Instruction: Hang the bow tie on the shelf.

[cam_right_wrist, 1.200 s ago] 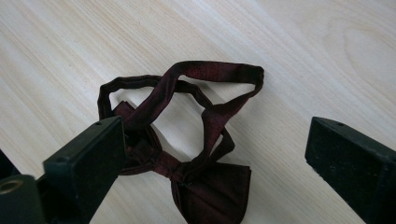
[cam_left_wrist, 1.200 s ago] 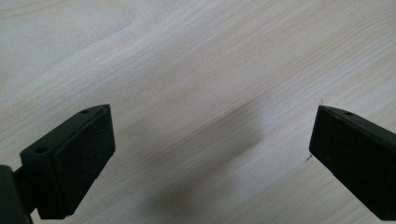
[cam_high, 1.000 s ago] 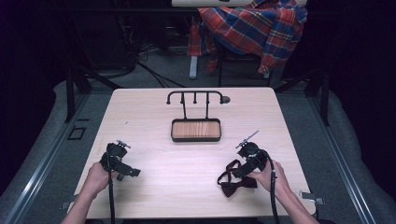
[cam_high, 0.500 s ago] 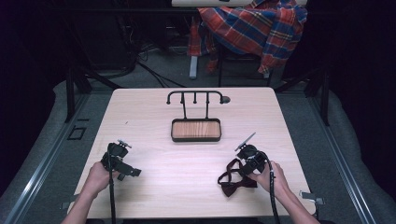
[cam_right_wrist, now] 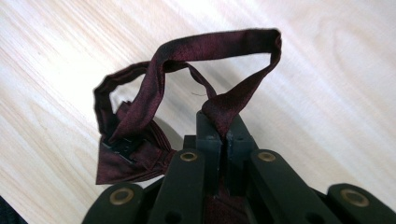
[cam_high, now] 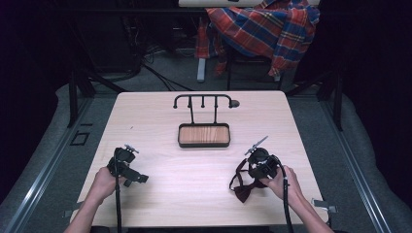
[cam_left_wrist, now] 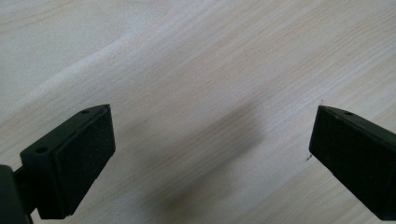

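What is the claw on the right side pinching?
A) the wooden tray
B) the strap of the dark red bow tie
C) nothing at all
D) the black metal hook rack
B. In the right gripper view the right claw has its jaws closed tight on the strap of the dark red fabric bow tie, whose bow rests on the pale wooden table.

A black hook rack (cam_high: 204,101) stands behind a wood-lined tray (cam_high: 203,135) on the tabletop (cam_high: 145,121); a plaid shirt (cam_high: 262,29) hangs beyond.
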A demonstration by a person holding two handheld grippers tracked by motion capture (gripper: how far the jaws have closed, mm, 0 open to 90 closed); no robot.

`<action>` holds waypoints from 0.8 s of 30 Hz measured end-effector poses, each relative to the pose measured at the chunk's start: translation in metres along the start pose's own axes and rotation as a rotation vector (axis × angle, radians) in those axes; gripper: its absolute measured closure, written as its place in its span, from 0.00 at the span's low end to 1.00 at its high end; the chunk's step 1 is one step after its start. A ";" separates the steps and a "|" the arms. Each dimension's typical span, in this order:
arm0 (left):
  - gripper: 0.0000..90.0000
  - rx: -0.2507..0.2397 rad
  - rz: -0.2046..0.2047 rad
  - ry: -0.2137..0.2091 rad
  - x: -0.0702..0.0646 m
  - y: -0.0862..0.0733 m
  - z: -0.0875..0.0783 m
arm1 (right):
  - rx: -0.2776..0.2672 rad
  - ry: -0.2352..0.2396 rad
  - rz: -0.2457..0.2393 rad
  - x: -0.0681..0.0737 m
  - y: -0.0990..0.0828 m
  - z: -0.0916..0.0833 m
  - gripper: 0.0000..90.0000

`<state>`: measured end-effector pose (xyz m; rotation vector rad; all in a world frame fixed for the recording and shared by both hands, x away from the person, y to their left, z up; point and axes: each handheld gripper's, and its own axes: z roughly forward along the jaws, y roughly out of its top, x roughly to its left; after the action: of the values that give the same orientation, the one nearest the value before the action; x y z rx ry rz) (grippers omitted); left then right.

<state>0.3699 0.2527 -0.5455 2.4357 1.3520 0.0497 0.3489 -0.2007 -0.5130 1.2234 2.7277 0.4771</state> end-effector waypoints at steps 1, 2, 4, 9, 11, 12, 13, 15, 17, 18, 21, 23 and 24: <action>0.00 0.000 0.000 0.000 0.000 0.000 0.000 | -0.025 0.000 0.011 0.001 0.000 -0.001 0.97; 0.00 0.000 0.000 0.000 0.000 0.000 0.000 | -0.025 0.000 0.011 0.001 0.000 -0.001 0.97; 0.00 0.003 0.004 0.002 -0.001 0.000 0.000 | -0.027 -0.022 -0.021 0.000 0.004 -0.007 0.97; 0.00 0.003 -0.001 0.006 -0.001 -0.001 0.000 | -0.050 -0.048 -0.041 -0.001 0.011 -0.013 0.98; 0.00 0.006 0.002 0.007 0.000 -0.001 0.000 | -0.059 -0.049 -0.050 -0.002 0.014 -0.016 0.98; 0.00 0.007 0.004 0.007 0.000 -0.001 0.001 | -0.072 -0.047 -0.045 -0.002 0.014 -0.016 0.98; 0.00 0.010 0.004 0.006 0.000 -0.001 0.000 | -0.070 -0.048 -0.054 -0.003 0.015 -0.017 0.98; 0.00 0.010 -0.005 0.006 0.000 -0.002 0.000 | -0.078 -0.056 -0.058 -0.003 0.016 -0.019 0.98; 0.00 0.008 -0.001 0.010 0.001 -0.002 0.000 | -0.094 -0.058 -0.056 -0.003 0.018 -0.023 0.98; 0.00 0.008 -0.006 0.009 0.000 -0.002 0.000 | -0.107 -0.057 -0.058 -0.003 0.018 -0.024 0.98; 0.00 0.008 -0.008 0.010 0.000 -0.003 0.000 | -0.118 -0.062 -0.067 -0.003 0.022 -0.030 0.98; 0.00 0.009 -0.006 0.014 0.001 -0.003 0.000 | -0.138 -0.064 -0.067 -0.002 0.024 -0.033 0.98; 0.00 0.010 -0.011 0.009 0.002 -0.004 0.000 | -0.140 -0.065 -0.071 -0.002 0.025 -0.034 0.98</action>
<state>0.3677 0.2558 -0.5469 2.4388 1.3733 0.0518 0.3604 -0.1947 -0.4726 1.0842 2.6239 0.5982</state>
